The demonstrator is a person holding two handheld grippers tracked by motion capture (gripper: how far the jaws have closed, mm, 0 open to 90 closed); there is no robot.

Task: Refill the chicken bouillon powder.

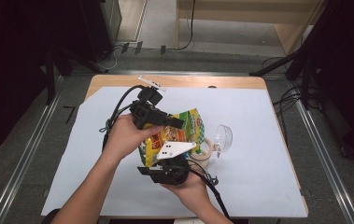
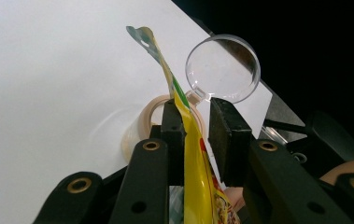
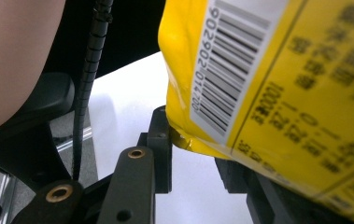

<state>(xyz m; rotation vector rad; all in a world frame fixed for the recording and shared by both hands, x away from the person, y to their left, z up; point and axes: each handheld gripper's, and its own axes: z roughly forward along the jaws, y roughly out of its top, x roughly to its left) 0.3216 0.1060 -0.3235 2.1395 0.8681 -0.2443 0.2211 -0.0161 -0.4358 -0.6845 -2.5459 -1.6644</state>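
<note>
A yellow and green snack bag (image 1: 189, 122) stands lifted off the white sheet between both hands. My left gripper (image 1: 177, 123) reaches in from the left at the bag's upper part. In the left gripper view the bag (image 2: 198, 186) runs up between the jaws of the left gripper (image 2: 195, 116), flat against one pad and close to the other. My right gripper (image 1: 152, 167) comes from below at the bag's lower end. In the right gripper view the bag's barcoded back (image 3: 282, 93) fills the gap of the right gripper (image 3: 195, 140) and hides one jaw.
A beige tape roll (image 1: 206, 150) (image 2: 144, 116) lies on the white sheet (image 1: 258, 116) just right of the bag. A clear plastic scoop (image 1: 223, 137) (image 2: 223, 67) rests beside it. The wooden table edge (image 1: 174, 81) runs along the far side.
</note>
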